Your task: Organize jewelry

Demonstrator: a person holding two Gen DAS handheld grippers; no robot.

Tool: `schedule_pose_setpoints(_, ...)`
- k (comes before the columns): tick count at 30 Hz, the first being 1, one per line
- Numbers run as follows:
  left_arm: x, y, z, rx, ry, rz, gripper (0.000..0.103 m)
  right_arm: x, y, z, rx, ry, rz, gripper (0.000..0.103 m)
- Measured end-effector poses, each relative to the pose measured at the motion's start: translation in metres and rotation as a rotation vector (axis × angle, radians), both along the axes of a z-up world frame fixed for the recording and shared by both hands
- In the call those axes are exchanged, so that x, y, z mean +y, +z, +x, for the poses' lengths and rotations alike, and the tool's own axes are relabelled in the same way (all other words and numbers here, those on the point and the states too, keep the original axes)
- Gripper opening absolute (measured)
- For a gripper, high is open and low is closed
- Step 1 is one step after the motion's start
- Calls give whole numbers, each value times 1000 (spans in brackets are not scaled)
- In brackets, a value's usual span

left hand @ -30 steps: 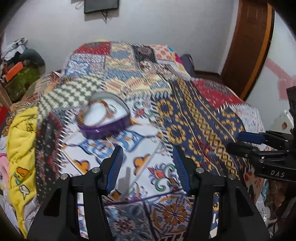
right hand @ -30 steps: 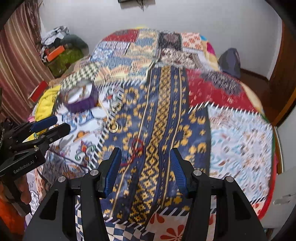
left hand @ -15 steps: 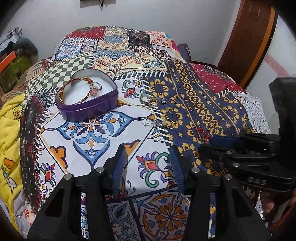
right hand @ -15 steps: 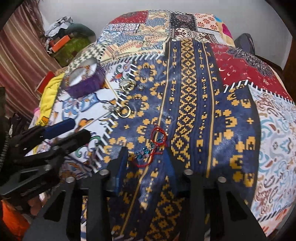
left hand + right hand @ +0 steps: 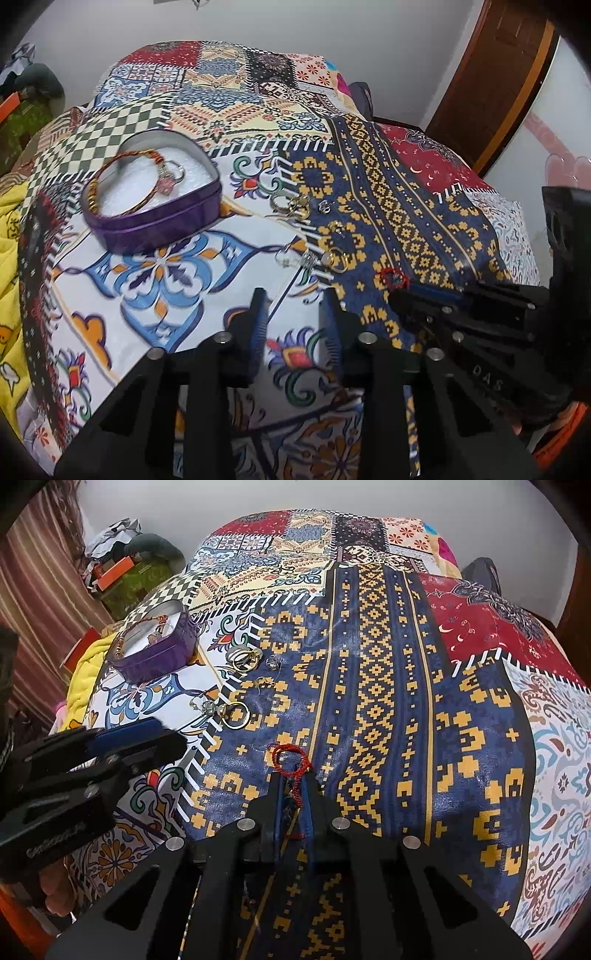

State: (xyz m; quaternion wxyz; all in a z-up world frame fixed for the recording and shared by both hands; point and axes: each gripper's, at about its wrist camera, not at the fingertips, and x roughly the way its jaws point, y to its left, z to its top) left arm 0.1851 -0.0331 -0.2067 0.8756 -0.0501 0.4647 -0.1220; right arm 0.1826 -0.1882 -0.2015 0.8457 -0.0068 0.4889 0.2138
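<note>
A purple heart-shaped tin holds a gold bangle and a ring; it also shows in the right wrist view. Rings and earrings lie loose on the patterned bedspread to its right, with a gold ring nearer; they also show in the right wrist view. My right gripper is shut on a red thread bracelet on the blue-and-gold patch; its loop pokes out ahead of the fingertips. It shows in the left wrist view. My left gripper is open and empty above the bedspread.
The bed's patchwork cover fills both views. A yellow cloth lies at the left edge. Clutter and an orange box stand at the back left. A brown door is at the right.
My right gripper has dropped onto the red bracelet and closed on it. My left gripper has moved slightly closer to the jewelry and stays open.
</note>
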Motion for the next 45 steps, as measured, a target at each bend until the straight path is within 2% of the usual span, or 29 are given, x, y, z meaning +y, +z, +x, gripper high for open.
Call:
schedule_pose_setpoints(4, -5, -2, 12, 18, -21, -23, 19, -2, 1, 4, 6, -5, 19, 7)
schedule_pose_setpoints(14, -15, -7, 29, 21, -20, 14, 19, -8, 2, 11, 10, -11, 51, 7)
schedule_pose_setpoints(17, -16, -8, 32, 16, -15, 26, 12, -11, 3, 12, 16, -17, 67, 7)
schedule_pose_setpoints(26, -20, -3, 24, -4, -11, 57, 12, -17, 13, 15, -8, -32, 71, 7)
schedule_pose_setpoints(34, -10, 20, 12, -52, 26, 41, 12, -21, 37, 16, -75, -55, 76, 7)
schedule_pose_setpoints(45, 9, 67, -8, -178, 82, 47, 12, -6, 76, 17, -176, -34, 102, 7)
